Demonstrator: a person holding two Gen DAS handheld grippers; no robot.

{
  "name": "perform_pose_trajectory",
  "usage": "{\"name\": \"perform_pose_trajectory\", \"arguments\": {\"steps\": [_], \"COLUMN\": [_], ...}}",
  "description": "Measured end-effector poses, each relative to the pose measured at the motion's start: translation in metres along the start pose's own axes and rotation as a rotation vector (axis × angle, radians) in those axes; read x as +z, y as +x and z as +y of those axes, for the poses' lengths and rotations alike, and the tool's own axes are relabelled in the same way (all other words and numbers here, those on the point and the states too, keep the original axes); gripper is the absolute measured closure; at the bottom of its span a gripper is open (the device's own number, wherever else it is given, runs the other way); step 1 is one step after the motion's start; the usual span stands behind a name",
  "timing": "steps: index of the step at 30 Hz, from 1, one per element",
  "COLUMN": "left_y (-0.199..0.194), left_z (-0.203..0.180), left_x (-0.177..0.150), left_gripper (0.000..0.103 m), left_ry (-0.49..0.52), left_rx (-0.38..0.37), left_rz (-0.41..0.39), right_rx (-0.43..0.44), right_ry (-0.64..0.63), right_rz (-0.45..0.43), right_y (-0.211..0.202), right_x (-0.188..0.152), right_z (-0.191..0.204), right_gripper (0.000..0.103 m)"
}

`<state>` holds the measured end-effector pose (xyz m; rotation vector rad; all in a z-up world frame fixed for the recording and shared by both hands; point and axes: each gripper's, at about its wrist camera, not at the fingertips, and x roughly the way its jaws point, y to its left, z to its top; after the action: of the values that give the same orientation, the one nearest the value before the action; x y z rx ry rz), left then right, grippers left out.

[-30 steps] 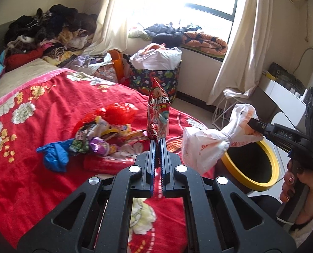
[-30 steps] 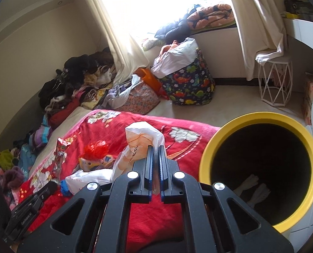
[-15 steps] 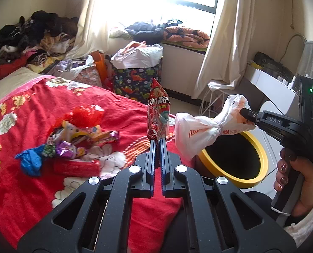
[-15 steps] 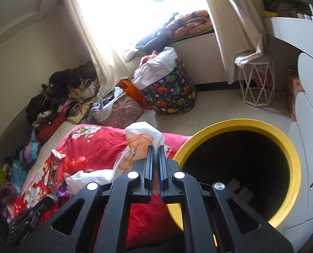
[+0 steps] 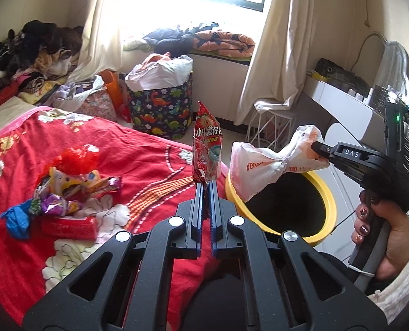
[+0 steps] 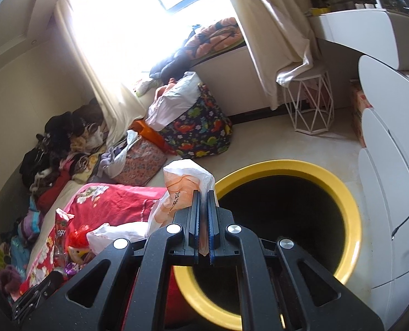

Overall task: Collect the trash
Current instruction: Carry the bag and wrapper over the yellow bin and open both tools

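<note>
My left gripper (image 5: 206,184) is shut on a red snack packet (image 5: 206,146) and holds it upright above the bed's edge. My right gripper (image 6: 202,193) is shut on a knotted white and orange plastic bag (image 6: 181,193); in the left wrist view the bag (image 5: 262,171) hangs over the near rim of the yellow-rimmed black trash bin (image 5: 329,201). In the right wrist view the bin (image 6: 350,215) opens just right of the gripper. A pile of wrappers (image 5: 72,187) lies on the red bedspread (image 5: 16,248).
A dinosaur-print laundry bag (image 5: 163,110) stands by the window. A white wire stool (image 5: 270,127) and a white dresser (image 5: 347,110) are beyond the bin. Clothes (image 5: 30,52) are heaped at the bed's far side.
Both grippers have moved right toward the bin. The white bag now hangs over the bin's rim, and the bin fills more of the right wrist view.
</note>
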<state>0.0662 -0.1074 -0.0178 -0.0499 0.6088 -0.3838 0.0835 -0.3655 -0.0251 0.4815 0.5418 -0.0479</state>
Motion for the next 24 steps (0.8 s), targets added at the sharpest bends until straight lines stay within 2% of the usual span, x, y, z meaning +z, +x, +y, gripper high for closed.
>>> {"name": "perform_pose_trajectory", "arguments": {"steps": [24], "left_y": [0.037], "left_z": [-0.044], "left_x": [0.007], "left_gripper": [0.101], "left_ry": [0.075], "left_rx": [-0.076], "left_rz": [0.033], "right_rx": [-0.184], "right_ry": [0.04], "right_rz": [-0.06], "right_y": [-0.008], "right_x": [0.002], "right_z": [-0.052], "right_gripper": [0.098]}}
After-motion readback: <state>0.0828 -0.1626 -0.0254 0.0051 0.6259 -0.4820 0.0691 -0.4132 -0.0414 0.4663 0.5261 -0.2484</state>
